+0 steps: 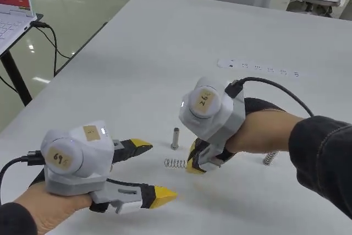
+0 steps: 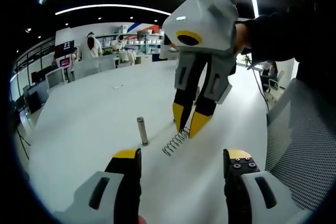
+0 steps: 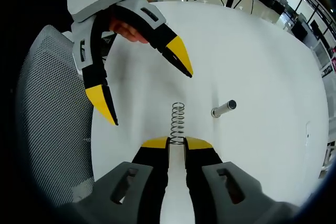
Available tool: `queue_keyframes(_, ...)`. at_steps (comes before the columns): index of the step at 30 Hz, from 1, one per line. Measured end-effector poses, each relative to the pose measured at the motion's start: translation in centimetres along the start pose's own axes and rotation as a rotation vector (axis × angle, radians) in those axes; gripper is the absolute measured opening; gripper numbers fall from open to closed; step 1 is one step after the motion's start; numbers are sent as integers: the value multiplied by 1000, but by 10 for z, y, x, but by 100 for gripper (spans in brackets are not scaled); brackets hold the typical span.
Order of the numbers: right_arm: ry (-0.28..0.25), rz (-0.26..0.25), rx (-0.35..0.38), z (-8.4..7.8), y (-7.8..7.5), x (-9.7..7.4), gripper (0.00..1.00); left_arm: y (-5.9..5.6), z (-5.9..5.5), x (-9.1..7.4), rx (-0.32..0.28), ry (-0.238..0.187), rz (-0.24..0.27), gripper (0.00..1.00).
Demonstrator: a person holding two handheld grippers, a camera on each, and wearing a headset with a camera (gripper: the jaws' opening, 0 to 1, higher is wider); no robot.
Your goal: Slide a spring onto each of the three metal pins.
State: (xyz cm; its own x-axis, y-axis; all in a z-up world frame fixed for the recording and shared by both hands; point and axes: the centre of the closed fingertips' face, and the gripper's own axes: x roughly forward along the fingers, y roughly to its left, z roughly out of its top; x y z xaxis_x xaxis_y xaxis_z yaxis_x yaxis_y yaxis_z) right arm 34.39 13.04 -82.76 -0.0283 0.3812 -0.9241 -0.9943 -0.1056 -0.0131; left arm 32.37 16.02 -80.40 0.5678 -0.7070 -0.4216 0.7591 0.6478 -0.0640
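Observation:
One metal pin point(image 1: 175, 138) stands upright on the white table point(image 1: 137, 70). A spring point(image 1: 175, 163) lies flat just in front of it. My right gripper point(image 1: 193, 164) points down at the table and is shut on the spring's near end point(image 3: 177, 139). In the right gripper view the spring point(image 3: 178, 121) reaches forward from the jaws, with the pin point(image 3: 224, 108) to its right. My left gripper point(image 1: 154, 170) is open and holds nothing. It sits a short way left of the spring point(image 2: 176, 141) and the pin point(image 2: 142, 130). A second spring point(image 1: 269, 158) lies beyond the right wrist.
A white power strip point(image 1: 258, 68) lies farther back on the table. An open laptop point(image 1: 11, 4) sits on a stand off the table's left edge, with cables hanging. Office chairs stand past the far edge.

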Motion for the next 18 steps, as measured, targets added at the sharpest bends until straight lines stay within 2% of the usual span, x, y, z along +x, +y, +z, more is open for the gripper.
queue_keyframes(9, -7, 1, 15, -9, 15, -22, 12, -13, 9, 6, 39, -3, -40, 57)
queue_keyframes(18, 13, 15, 11, -16, 27, -34, 12, -30, 12, 15, 78, 0, -98, 47)
